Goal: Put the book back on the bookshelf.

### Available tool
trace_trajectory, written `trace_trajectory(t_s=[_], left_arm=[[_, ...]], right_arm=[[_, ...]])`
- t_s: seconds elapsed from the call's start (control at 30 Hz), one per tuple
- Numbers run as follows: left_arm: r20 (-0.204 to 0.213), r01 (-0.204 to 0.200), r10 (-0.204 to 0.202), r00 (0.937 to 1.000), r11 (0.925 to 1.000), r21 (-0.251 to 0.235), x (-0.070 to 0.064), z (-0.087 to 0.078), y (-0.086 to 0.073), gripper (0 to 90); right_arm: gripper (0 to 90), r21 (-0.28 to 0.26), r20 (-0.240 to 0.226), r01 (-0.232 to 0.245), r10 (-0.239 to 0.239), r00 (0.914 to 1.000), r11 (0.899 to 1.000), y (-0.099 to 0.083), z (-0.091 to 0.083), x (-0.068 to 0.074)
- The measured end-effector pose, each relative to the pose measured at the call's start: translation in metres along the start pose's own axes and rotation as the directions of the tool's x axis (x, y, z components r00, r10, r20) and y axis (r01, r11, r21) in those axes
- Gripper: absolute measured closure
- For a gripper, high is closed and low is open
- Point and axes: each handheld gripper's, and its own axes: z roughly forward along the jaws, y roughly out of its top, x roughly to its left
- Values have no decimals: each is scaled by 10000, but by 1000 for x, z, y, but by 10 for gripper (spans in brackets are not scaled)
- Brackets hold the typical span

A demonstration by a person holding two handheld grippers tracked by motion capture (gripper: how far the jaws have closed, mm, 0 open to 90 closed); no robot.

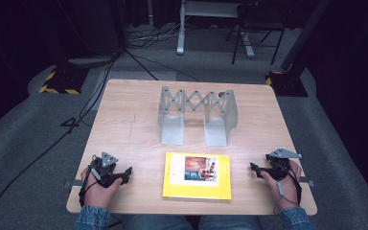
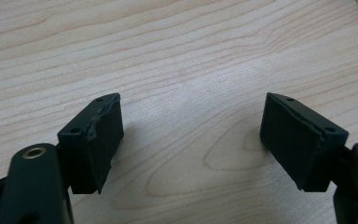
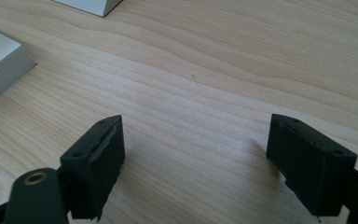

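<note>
I had the left gripper (image 1: 126, 173) parked at the near edge of the table (image 1: 124, 120), about 8 o'clock from the table's centre, jaws spread wide over bare wood and gripping nothing. The right gripper (image 1: 254, 168) sat at about 4 o'clock, also spread wide and empty, tips pointing inward toward the book. The yellow book (image 1: 197, 176) lay flat between the two, at 6 o'clock, well apart from both sets of jaws. In the right gripper view a corner of the book (image 3: 0, 70) showed at 10 o'clock of the jaws, page edges visible. Further out, the grey metal rack (image 1: 197, 115) stood just past the book at roughly table centre, its two flat feet pointing back toward me. Looked like a scissor-link expanding stand, but the high view was too coarse to be sure. Beyond the table: cables (image 1: 76, 120) on grey floor at 10 o'clock.
</note>
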Motion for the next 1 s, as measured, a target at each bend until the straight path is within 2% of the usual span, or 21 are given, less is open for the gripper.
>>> trace_trajectory(t_s=[0.83,0.9,1.0], left_arm=[[31,-71,71,10000,10000,35,2,2,3,225],[31,-16,16,10000,9999,172,2,0,4,248],[54,140,-140,9999,9999,55,1,-3,6,256]], right_arm=[[225,-33,-97,50,-50,9999,10000,0,-1,0],[224,-35,-101,47,-48,9999,10000,0,-1,0],[226,-30,-97,55,-56,9999,10000,0,-1,0]])
